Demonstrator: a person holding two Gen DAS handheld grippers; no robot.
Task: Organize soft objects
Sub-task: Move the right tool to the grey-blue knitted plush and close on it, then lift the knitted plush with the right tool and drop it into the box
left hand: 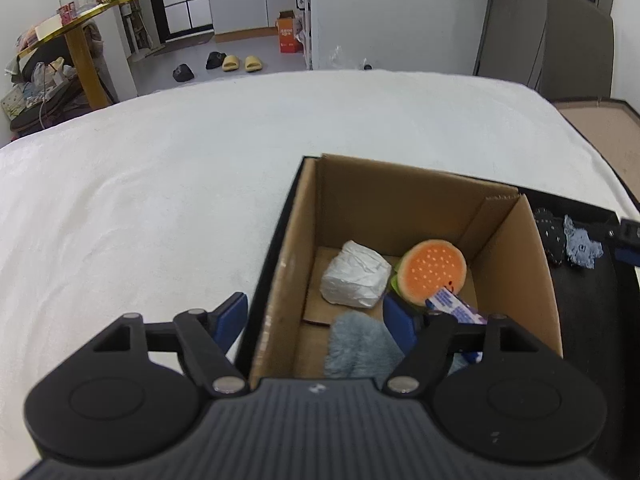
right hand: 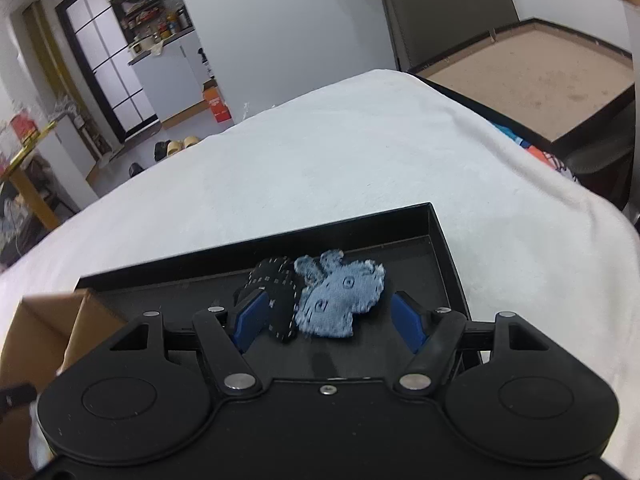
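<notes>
A cardboard box [left hand: 400, 216] stands in a black tray [left hand: 580, 300] on the white bed. Inside lie a white wrapped bundle [left hand: 356, 276], an orange burger plush [left hand: 434, 272], a purple-white packet [left hand: 456, 306] and a grey-blue fluffy piece [left hand: 360, 346]. My left gripper [left hand: 316, 324] is open astride the box's left wall, one finger outside and one inside next to the fluffy piece. In the right wrist view a black stitched soft toy [right hand: 280, 284] and a light blue denim toy [right hand: 340, 296] lie on the tray [right hand: 440, 248]. My right gripper [right hand: 328, 320] is open around both toys, with a gap at the right pad.
The white bed cover [left hand: 160, 184] spreads wide to the left and behind the tray. A brown board [right hand: 532, 72] with a dark frame sits beyond the bed's right edge. Slippers [left hand: 242, 63] and an orange carton [left hand: 289, 36] are on the floor, with a cluttered yellow table [left hand: 80, 32] far left.
</notes>
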